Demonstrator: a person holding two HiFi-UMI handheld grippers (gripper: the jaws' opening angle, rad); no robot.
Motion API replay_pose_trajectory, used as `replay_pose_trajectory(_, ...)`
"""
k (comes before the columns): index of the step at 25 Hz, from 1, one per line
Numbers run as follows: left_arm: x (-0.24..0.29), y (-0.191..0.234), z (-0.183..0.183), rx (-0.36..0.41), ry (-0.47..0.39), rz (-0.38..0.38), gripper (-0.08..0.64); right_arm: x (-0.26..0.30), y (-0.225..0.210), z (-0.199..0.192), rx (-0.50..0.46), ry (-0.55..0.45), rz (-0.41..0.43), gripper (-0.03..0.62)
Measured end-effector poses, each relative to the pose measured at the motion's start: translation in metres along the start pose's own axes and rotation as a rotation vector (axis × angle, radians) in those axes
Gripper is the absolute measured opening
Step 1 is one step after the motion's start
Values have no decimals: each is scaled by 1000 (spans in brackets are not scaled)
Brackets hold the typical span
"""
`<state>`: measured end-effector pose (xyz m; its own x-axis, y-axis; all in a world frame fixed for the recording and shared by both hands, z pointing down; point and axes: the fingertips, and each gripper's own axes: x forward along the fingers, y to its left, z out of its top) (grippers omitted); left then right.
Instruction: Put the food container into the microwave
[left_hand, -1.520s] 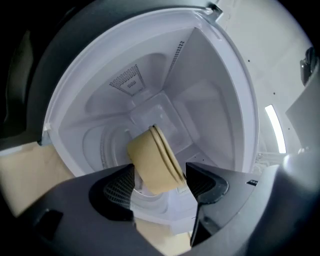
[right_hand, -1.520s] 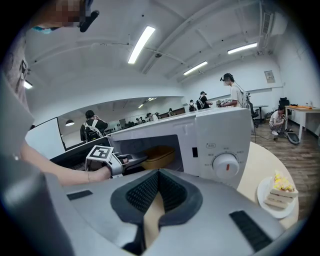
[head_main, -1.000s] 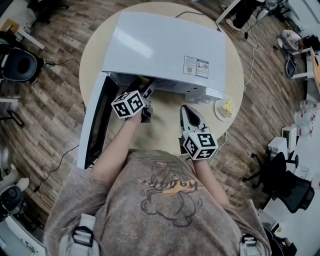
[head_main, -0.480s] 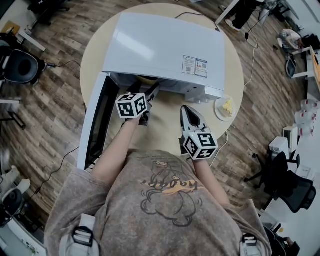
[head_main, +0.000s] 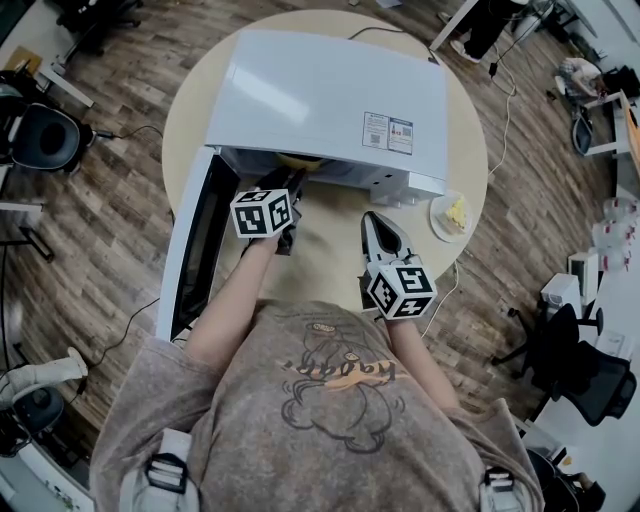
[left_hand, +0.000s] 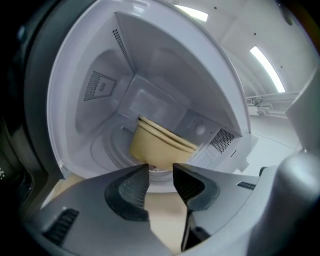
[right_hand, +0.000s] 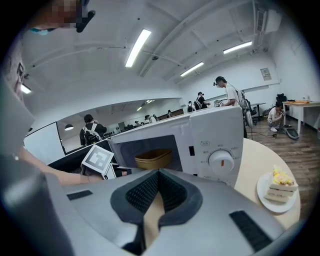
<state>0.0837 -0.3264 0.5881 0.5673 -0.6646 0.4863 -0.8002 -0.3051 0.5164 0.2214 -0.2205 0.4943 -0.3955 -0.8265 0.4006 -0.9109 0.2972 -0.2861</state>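
Note:
The white microwave (head_main: 330, 95) stands on the round table with its door (head_main: 195, 245) swung open to the left. The tan food container (left_hand: 160, 145) sits inside on the turntable, and it also shows in the right gripper view (right_hand: 152, 158). My left gripper (head_main: 297, 190) points into the oven mouth just short of the container (head_main: 298, 160). Its jaws have just been closing; a narrow gap remains in the left gripper view (left_hand: 161, 167), with nothing between the pads. My right gripper (head_main: 372, 218) rests over the table in front of the control panel, its tips together (right_hand: 159, 172) and empty.
A white plate with a slice of cake (head_main: 452, 215) lies at the table's right edge, beside the microwave's dial (right_hand: 220, 161). A cable runs off the table (head_main: 470, 130) at the right. Office chairs and desks ring the table, and people stand in the background.
The left gripper's marker cube has rolled and shifted slightly right at the oven mouth. The right gripper has stayed put.

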Motion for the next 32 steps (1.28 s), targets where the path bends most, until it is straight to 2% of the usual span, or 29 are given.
replay_pose_trajectory(4, -4, 2, -1, 6, 5, 20, 77, -2, 1, 0, 5, -5, -1, -2)
replay_pose_trajectory(7, -6, 4, -2, 0, 4, 31, 41, -4, 1, 0, 8, -8, -2, -2)
replay_pose_trajectory(14, -4, 9, 1, -109, 13, 24, 32, -9, 2, -1, 16, -13, -2, -2)
replay_pose_trajectory(24, -21, -5, -17, -101, 34, -20, 32, -13, -3, 0, 14, -29, -9, -2)
replay_pose_trajectory(32, -51, -24, -15, -35, 7, -55, 32, -29, -8, 4, -13, -45, -19, -2)
